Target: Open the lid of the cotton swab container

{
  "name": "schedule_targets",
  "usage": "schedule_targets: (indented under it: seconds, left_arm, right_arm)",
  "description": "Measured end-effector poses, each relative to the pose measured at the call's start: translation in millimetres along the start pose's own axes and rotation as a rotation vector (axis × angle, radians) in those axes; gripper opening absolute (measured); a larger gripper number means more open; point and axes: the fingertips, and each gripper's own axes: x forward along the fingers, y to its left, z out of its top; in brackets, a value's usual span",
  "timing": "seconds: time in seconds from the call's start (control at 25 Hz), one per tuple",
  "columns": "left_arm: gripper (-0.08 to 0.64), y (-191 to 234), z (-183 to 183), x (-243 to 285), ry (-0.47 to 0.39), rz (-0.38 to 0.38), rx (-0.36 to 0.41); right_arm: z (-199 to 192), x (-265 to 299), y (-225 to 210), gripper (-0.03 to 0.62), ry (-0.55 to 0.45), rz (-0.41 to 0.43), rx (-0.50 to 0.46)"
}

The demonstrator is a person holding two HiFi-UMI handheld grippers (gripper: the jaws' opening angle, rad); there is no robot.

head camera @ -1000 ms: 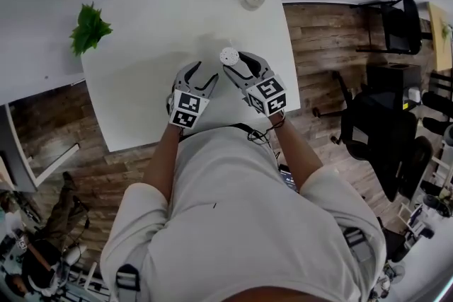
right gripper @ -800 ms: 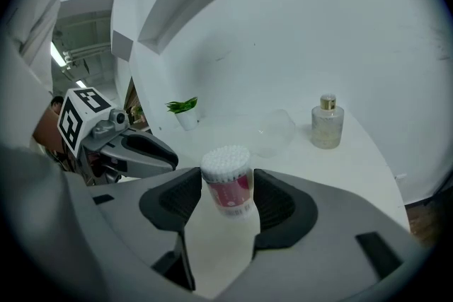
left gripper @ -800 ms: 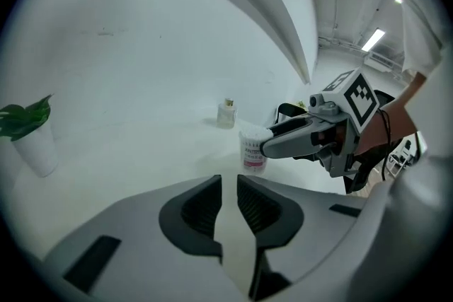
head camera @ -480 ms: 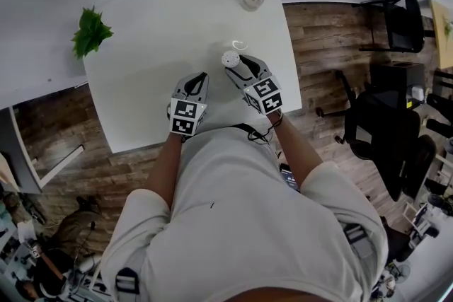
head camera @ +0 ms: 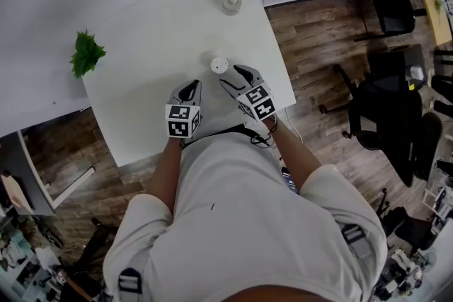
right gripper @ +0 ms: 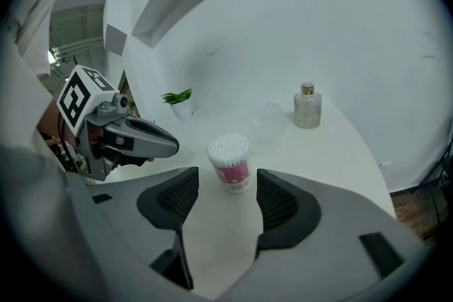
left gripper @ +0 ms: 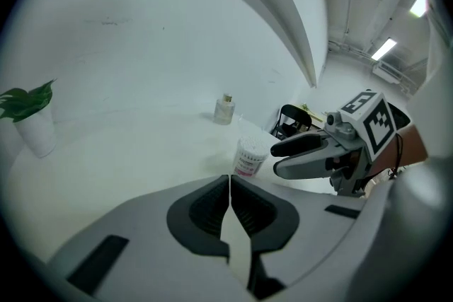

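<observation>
Left gripper [left gripper: 229, 177] jaws shut on nothing; right gripper [right gripper: 226, 179] jaws, just opened wider, clear of the cotton swab container [right gripper: 229, 165] upright ahead on the table [right gripper: 340, 152] — swab tips bare, clear lid [right gripper: 265, 125] apparently lying behind it, opening seemingly done.

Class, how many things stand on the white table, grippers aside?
3: a plant at the far left corner, a glass bottle at the far edge, and a cotton swab container ahead of the right gripper. Something transparent could be missed.
</observation>
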Motion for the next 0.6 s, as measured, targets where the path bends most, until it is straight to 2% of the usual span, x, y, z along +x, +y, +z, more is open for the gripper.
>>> schedule_targets:
  seconds: [0.16,0.24,0.28,0.4,0.6]
  left_arm:
    - [0.025,-21.5,0.6,-8.5,-0.007,0.025,-0.003]
    - [0.025,-40.0,-3.1,-16.5,-0.014,0.035,0.008]
    - [0.025,-48.3,-6.0,-21.0,-0.018,0.040,0.004]
    - [0.025,-64.5,-16.3,-31.7,-0.025,0.053,-0.046]
    - [0.025,-76.9,-27.4,-49.6,-0.022,0.096,-0.054]
  right_arm:
    - [-11.5,-29.9,-2.6,0.151,0.003,-0.044,0.035]
    - [-17.6,-44.8,-5.1,0.020,-0.015,-0.072,0.020]
    - [-19.4,-51.3,-4.4,-0.005,-0.028,-0.077,0.009]
    - [-20.6,-65.9,3.7,-0.003,-0.062,-0.073,-0.005]
    - [-21.5,-86.3,23.2,-0.002,-0.113,-0.107,0.008]
